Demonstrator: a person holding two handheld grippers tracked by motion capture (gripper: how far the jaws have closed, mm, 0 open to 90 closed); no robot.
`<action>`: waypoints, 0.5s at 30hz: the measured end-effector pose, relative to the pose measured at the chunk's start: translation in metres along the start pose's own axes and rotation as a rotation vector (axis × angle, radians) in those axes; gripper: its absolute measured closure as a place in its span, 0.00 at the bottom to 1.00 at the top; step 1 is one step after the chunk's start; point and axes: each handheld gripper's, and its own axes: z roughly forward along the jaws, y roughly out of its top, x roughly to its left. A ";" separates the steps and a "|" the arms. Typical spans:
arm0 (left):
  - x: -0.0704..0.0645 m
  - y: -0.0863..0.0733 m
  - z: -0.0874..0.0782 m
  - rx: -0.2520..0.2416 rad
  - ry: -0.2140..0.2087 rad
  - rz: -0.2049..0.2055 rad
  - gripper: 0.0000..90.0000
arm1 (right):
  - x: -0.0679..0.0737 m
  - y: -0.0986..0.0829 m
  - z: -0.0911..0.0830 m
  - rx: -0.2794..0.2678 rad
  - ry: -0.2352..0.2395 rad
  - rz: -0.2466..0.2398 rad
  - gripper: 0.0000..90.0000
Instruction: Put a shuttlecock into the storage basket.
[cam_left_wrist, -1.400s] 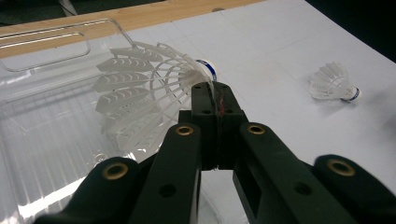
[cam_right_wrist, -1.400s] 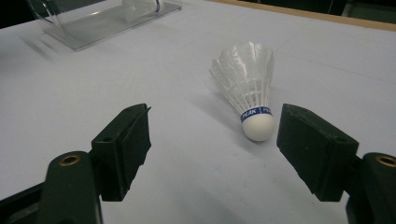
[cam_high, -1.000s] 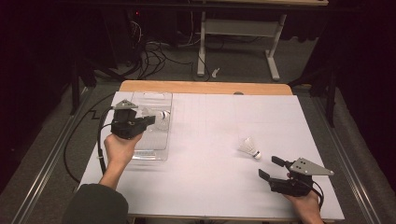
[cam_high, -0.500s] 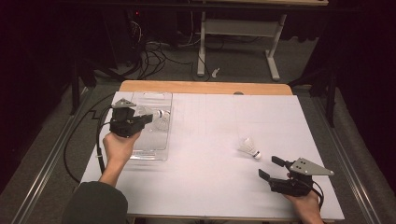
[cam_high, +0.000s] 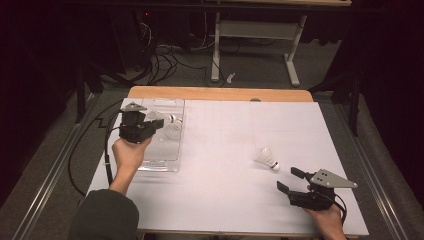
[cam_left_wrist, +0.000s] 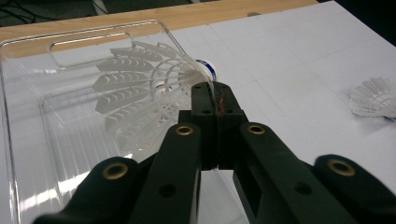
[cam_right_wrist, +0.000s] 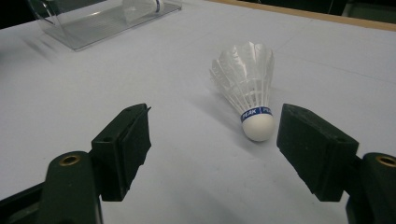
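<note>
My left gripper (cam_high: 161, 125) hangs over a clear plastic tray (cam_high: 159, 164) at the table's left. In the left gripper view, that gripper (cam_left_wrist: 215, 91) is shut on the skirt of a white shuttlecock (cam_left_wrist: 135, 93), near its narrow end. A blue-banded cork (cam_left_wrist: 207, 66) shows just past the tips. A second white shuttlecock (cam_high: 266, 159) lies on its side on the white table at the right. My right gripper (cam_high: 288, 178) is open just short of it. In the right gripper view this shuttlecock (cam_right_wrist: 247, 88) lies ahead of the open right gripper (cam_right_wrist: 217, 126), cork toward me.
The tray (cam_left_wrist: 84, 35) has a handle slot at its far end, and a shuttlecock (cam_right_wrist: 140, 7) shows inside it. The white sheet (cam_high: 225, 140) covers the table, with a wooden strip (cam_high: 220, 93) along the far edge. Cables trail off the left side.
The left gripper and its shuttlecock have shifted only slightly over the tray. The right gripper and the shuttlecock on the table have stayed put.
</note>
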 end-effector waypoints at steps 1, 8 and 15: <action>0.000 0.000 0.000 0.001 0.002 0.000 1.00 | 0.000 0.000 0.000 0.001 0.000 0.001 0.29; 0.004 0.002 0.004 0.009 0.019 0.000 1.00 | 0.000 0.000 0.000 0.000 0.000 0.000 0.29; 0.012 0.003 0.010 0.016 0.039 -0.018 0.99 | 0.000 0.000 0.000 0.000 0.000 0.001 0.29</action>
